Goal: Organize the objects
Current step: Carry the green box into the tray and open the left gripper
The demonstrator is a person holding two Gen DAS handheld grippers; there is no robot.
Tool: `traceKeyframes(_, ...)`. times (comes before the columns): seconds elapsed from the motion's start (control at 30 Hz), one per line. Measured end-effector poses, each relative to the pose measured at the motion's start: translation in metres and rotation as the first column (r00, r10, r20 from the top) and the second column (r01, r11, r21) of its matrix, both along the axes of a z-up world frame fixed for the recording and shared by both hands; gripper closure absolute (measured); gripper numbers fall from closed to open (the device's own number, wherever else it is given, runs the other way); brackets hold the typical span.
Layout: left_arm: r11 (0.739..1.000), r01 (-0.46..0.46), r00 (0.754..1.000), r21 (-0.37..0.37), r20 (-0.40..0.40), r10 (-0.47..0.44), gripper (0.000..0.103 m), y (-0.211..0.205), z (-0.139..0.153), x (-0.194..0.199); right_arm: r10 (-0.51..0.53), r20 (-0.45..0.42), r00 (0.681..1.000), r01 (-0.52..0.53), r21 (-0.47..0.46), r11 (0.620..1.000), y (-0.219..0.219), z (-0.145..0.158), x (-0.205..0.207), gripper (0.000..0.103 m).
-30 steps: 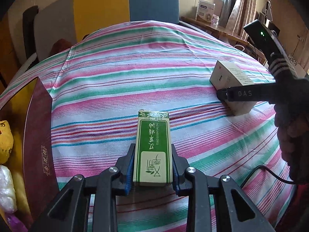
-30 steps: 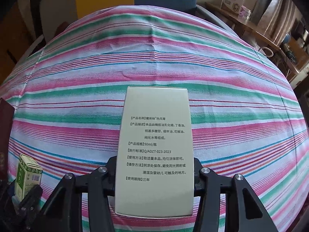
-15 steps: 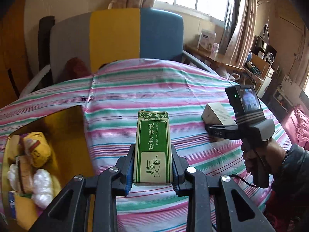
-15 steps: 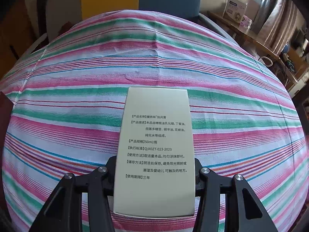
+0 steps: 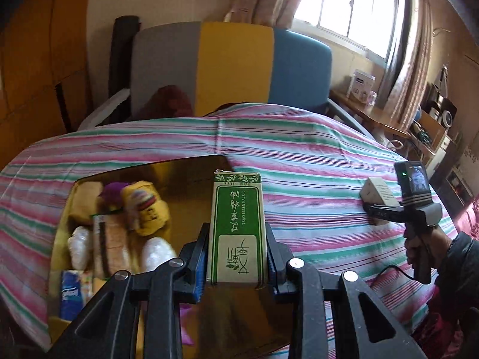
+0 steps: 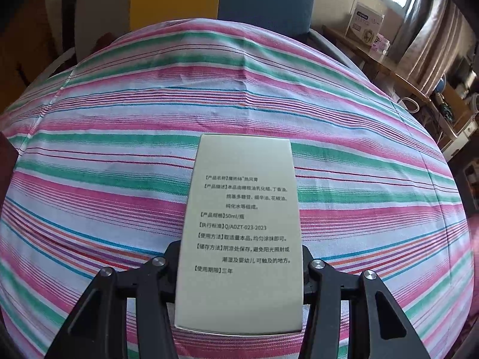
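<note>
Left wrist view: left gripper (image 5: pixel 236 257) at bottom centre, jaws clamped on green box (image 5: pixel 236 227), held above open gold bin (image 5: pixel 191 167) with packets at lower left. Striped cloth (image 5: pixel 299 149) beyond; right gripper (image 5: pixel 377 209) at right edge grips pale box (image 5: pixel 377 193). Right wrist view: right gripper (image 6: pixel 241 264) jaws pinch pale box (image 6: pixel 242 224) over striped cloth (image 6: pixel 209 89), centre frame.

Green-white carton (image 5: pixel 236 227) above gold box (image 5: pixel 191 170); pale carton (image 6: pixel 239 230) over cloth.
</note>
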State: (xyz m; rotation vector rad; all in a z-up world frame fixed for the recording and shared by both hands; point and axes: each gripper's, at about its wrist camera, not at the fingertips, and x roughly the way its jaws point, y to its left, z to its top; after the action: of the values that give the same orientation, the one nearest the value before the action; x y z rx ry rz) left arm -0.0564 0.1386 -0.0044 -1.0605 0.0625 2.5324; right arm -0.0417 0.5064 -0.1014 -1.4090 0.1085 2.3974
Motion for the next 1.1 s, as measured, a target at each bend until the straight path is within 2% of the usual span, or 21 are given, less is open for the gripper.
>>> traceKeyframes(0.27, 0.992, -0.123, 0.991, 0.003, 0.052, 0.123, 0.072, -0.049, -0.02, -0.017, 0.015, 0.001, 1.0, -0.015, 0.022, 1.0, -0.003, -0.001, 0.0, 0.053)
traceKeyframes(0.5, 0.986, -0.167, 0.983, 0.003, 0.078, 0.167, 0.072, -0.075, -0.029, -0.029, 0.007, -0.004, 1.0, -0.007, 0.037, 0.999, -0.004, -0.003, 0.0, 0.053)
traceKeyframes(0.7, 0.987, -0.147, 0.976, 0.059, 0.17, 0.136, 0.072, -0.068, -0.045, -0.04, 0.0, 0.009, 1.0, -0.001, 0.068, 0.998, -0.009, -0.004, -0.004, 0.053)
traceKeyframes(1.1, 0.984, -0.135, 0.964, 0.121, 0.245, 0.102, 0.072, -0.033, -0.048, -0.08, -0.002, 0.017, 1.0, 0.001, 0.052, 0.999, -0.007, -0.002, -0.007, 0.053)
